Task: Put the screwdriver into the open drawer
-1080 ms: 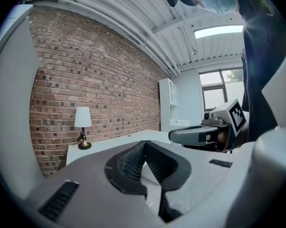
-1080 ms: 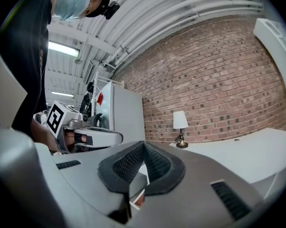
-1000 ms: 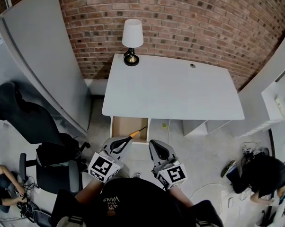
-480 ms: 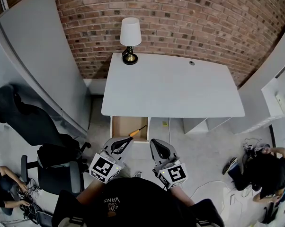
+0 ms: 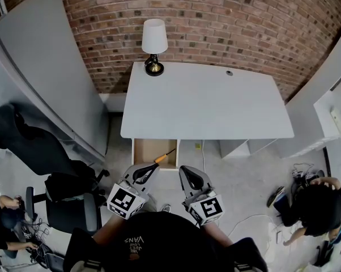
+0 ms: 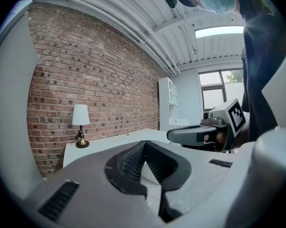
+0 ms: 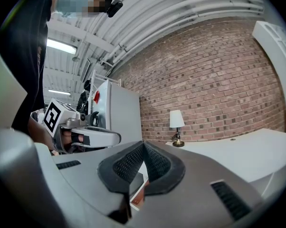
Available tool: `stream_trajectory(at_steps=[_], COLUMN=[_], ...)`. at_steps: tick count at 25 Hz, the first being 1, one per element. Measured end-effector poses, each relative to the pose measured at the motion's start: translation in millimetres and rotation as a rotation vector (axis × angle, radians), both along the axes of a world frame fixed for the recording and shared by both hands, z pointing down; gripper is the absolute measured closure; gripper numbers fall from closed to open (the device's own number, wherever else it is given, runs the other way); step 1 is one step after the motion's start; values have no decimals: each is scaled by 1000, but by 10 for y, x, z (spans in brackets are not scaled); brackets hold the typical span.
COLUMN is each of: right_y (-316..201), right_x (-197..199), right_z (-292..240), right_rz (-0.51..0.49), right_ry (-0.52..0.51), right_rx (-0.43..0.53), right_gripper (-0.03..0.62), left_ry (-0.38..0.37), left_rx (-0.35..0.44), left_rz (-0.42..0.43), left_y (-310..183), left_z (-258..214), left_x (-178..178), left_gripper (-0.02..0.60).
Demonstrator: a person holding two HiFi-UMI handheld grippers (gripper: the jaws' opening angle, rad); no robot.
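The screwdriver (image 5: 164, 157), with an orange handle and a thin shaft, lies inside the open wooden drawer (image 5: 146, 151) under the left front of the white desk (image 5: 204, 103). My left gripper (image 5: 152, 167) hangs just in front of the drawer, shut and empty. My right gripper (image 5: 183, 171) hovers beside it to the right, also shut with nothing in it. In the left gripper view the ribbed pads (image 6: 133, 161) meet at the left gripper (image 6: 144, 144) tip. In the right gripper view the right gripper (image 7: 143, 145) is closed the same way.
A lamp (image 5: 154, 43) with a white shade stands at the desk's back left, before a brick wall. A black office chair (image 5: 37, 149) is on the left, beside a grey partition. One person (image 5: 313, 208) crouches at the lower right, and another person (image 5: 3, 222) sits at the far left.
Both grippers and the screwdriver stay where they were. The head view has tilted slightly, and the person at the lower right has shifted.
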State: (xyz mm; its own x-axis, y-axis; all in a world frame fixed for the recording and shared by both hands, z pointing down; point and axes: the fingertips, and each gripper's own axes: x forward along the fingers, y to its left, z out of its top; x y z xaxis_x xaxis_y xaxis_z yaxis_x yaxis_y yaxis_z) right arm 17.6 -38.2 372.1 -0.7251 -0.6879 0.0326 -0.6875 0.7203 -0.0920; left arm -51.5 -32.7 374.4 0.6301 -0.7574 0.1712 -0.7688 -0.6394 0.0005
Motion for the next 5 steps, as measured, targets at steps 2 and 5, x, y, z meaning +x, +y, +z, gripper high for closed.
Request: stream_trajectory(at_steps=[2,5], right_y=[-5,-20], right_x=[6,4], right_z=[17,38], right_rz=[0,0], right_ry=[0,1], right_rx=[-2,-3], right_gripper=[595,595], left_ry=[-4,-4], left_rx=[1,2], left_rz=[-3,-5], left_y=[-5,-26], left_z=[29,42], left_x=[-4,-4], left_gripper=[574,574])
